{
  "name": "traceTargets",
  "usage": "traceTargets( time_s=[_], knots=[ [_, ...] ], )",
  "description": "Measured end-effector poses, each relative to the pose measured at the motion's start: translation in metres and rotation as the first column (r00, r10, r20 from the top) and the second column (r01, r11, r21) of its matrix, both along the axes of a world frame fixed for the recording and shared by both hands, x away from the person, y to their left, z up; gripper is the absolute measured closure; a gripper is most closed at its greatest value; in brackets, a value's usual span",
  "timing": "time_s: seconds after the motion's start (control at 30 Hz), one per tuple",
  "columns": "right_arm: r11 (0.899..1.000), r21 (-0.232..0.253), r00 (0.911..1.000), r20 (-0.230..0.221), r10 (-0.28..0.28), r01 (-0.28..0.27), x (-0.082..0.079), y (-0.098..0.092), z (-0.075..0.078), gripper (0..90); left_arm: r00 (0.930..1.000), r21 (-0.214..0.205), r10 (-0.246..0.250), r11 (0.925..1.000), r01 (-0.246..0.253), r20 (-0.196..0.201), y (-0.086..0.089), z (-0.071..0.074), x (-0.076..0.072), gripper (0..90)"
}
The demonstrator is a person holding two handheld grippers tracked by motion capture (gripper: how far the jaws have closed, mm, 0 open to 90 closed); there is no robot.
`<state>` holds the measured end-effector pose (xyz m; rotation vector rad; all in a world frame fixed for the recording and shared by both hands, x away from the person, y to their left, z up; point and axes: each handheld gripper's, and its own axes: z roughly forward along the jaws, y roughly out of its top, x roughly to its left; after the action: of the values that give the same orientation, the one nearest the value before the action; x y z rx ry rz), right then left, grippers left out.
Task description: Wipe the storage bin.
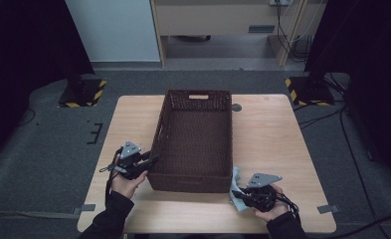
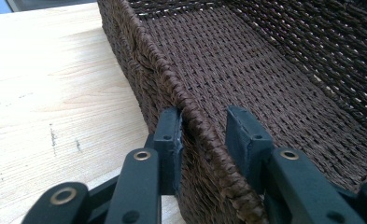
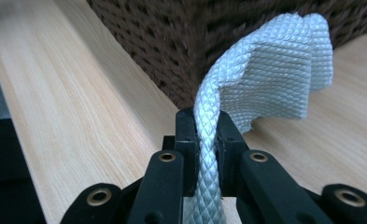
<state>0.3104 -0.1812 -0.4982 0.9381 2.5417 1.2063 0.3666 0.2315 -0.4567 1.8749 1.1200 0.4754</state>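
Observation:
A dark brown woven basket [image 1: 198,93] stands in the middle of the wooden table [image 1: 272,134]. My left gripper [image 1: 153,160] is at its near left corner, jaws astride the rim [image 2: 158,70]. One pad lies against the outside of the wall and the other stands apart from it inside, so the gripper [image 2: 204,135] is open. Near the basket's near right corner my right gripper [image 1: 238,195] is shut on a pale blue-white textured cloth [image 1: 237,179]. The cloth [image 3: 274,79] rises folded from between the jaws [image 3: 205,128] and hangs beside the basket's corner.
The basket is empty inside. Bare tabletop lies left, right and in front of it. Beyond the table are grey carpet, two stands with yellow-black striped bases [image 1: 83,92] and a wooden desk frame [image 1: 223,20].

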Motion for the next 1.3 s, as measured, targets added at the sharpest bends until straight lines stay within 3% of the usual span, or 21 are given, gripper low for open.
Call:
traceTargets(
  time_s=[0.13, 0.23, 0.3, 0.37, 0.53, 0.67, 0.87, 1.13, 1.3],
  knots=[
    [1.0, 0.012, 0.9997, 0.002, -0.026, 0.026, 0.003, -0.005, 0.003, 82.8, 1.0, 0.003, -0.001, 1.0, 0.001, 0.0, 0.0, 0.0, 0.0, 64.3],
    [0.994, 0.05, 0.9949, 0.029, -0.096, 0.095, 0.007, -0.022, 0.011, 82.7, 1.0, 0.004, -0.002, 1.0, 0.002, 0.0, 0.0, 0.0, 0.0, 63.7],
    [0.982, 0.061, 0.9816, 0.057, -0.182, 0.179, 0.009, -0.041, 0.015, 82.1, 1.0, 0.005, -0.002, 1.0, 0.002, 0.001, 0.0, 0.0, 0.0, 63.3],
    [0.971, 0.057, 0.9696, 0.071, -0.234, 0.231, 0.011, -0.053, 0.017, 81.9, 1.0, 0.006, -0.003, 1.0, 0.003, 0.002, 0.0, 0.0, 0.001, 62.7],
    [0.935, 0.031, 0.9288, 0.105, -0.355, 0.354, 0.017, -0.086, 0.015, 81.8, 1.0, 0.008, -0.005, 1.0, 0.005, 0.003, 0.001, 0.0, 0.001, 62.0],
    [0.918, 0.015, 0.9127, 0.098, -0.397, 0.397, 0.021, -0.101, 0.009, 81.1, 1.0, 0.008, -0.004, 1.0, 0.004, 0.003, 0.001, 0.0, 0.001, 61.6],
    [0.902, -0.018, 0.8999, 0.083, -0.428, 0.431, 0.027, -0.107, 0.001, 79.8, 1.0, 0.006, -0.004, 1.0, 0.004, 0.004, 0.001, -0.001, 0.001, 61.4],
    [0.857, -0.068, 0.8595, 0.065, -0.507, 0.511, 0.032, -0.118, -0.007, 76.9, 1.0, 0.005, -0.003, 1.0, 0.003, 0.008, 0.001, -0.001, 0.001, 60.9],
    [0.85, -0.084, 0.8543, 0.071, -0.515, 0.519, 0.034, -0.118, -0.009, 70.4, 0.9999, 0.007, -0.003, 1.0, 0.003, 0.01, 0.001, -0.001, 0.001, 60.3]
  ],
)
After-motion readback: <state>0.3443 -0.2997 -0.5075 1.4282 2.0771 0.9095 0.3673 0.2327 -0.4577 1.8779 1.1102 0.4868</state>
